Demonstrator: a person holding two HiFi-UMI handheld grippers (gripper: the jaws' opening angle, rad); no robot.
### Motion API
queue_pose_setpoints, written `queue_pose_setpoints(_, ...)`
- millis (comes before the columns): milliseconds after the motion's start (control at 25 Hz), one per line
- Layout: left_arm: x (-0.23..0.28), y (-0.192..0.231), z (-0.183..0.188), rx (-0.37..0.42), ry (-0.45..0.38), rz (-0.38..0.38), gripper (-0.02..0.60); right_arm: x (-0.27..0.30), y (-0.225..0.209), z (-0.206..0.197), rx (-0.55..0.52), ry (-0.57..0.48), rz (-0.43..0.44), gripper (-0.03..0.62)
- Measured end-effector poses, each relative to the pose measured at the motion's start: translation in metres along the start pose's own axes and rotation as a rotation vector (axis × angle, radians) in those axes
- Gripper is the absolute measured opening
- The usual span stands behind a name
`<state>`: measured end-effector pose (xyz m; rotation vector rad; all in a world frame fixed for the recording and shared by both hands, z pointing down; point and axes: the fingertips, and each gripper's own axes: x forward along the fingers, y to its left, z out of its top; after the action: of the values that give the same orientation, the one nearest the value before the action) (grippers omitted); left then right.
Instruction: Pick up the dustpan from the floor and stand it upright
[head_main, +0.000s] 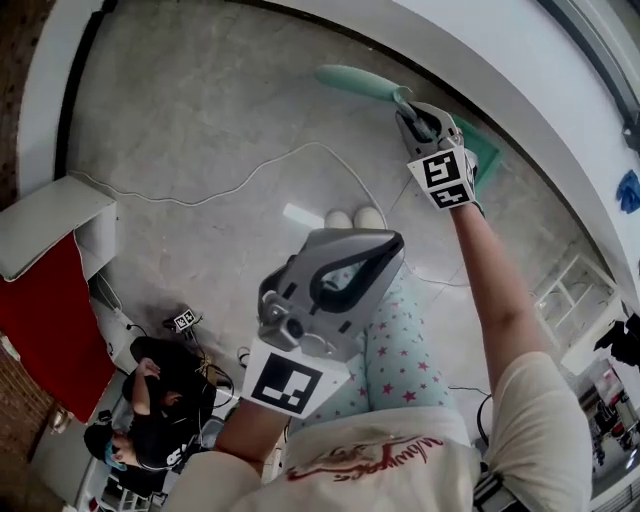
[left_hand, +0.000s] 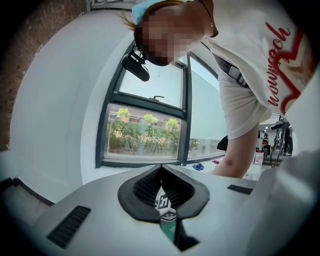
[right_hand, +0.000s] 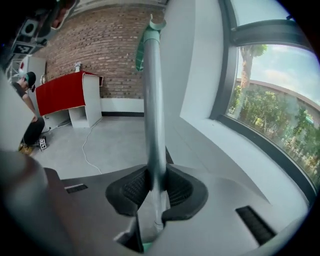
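"The right claw (right_hand: 155, 172), what has it got?"

"It's clamped on the metal shaft of the dustpan (right_hand: 153, 100), a pad pressing on either side. From the claw tips the shaft runs straight out to the green grip (right_hand: 145, 42) at its far end. The green pan (head_main: 487, 160) sits the other way, just behind the claw."

"And the left claw (left_hand: 160, 168)?"

"Tips together, holding nothing. It's well apart from the dustpan, nearer the person's body."
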<state>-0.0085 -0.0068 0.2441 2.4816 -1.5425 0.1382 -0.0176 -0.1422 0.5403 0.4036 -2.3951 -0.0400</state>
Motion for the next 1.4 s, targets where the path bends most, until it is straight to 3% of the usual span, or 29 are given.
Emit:
queue_pose_setpoints(160,0.017,-0.027,0.001,-0.012,0.012,-0.064,0.019,-0.039,-0.030,-0.017,0.038,-0.023,-0.054,0.086)
queue_pose_setpoints(280,0.029,-0.046,0.004,-0.034,0.000,-0.116,0.019,-0.068,-0.047,-0.033,0.047,-0.029,-0.047,0.086)
queue_pose_setpoints(440,0.042,-0.068,0.004,-0.009,0.018,-0.190,0.020,-0.104,-0.062,-0.053,0.057,-0.029,-0.059,0.086)
queue_pose_setpoints(640,0.061,-0.083,0.000,-0.006,0.039,-0.238,0.020,-0.131,-0.081,-0.075,0.150,-0.044,-0.149,0.086)
queue_pose_setpoints(840,0.077,-0.097,0.001,0.007,0.047,-0.281,0.019,-0.140,-0.099,-0.082,0.219,-0.080,-0.221,0.086)
queue_pose_setpoints(1120,0.094,-0.117,-0.002,0.016,0.062,-0.308,0.020,-0.135,-0.107,-0.087,0.258,-0.098,-0.200,0.090)
queue_pose_setpoints(1400,0.100,-0.118,0.003,0.033,0.063,-0.308,0.019,-0.141,-0.103,-0.084,0.240,-0.082,-0.198,0.156)
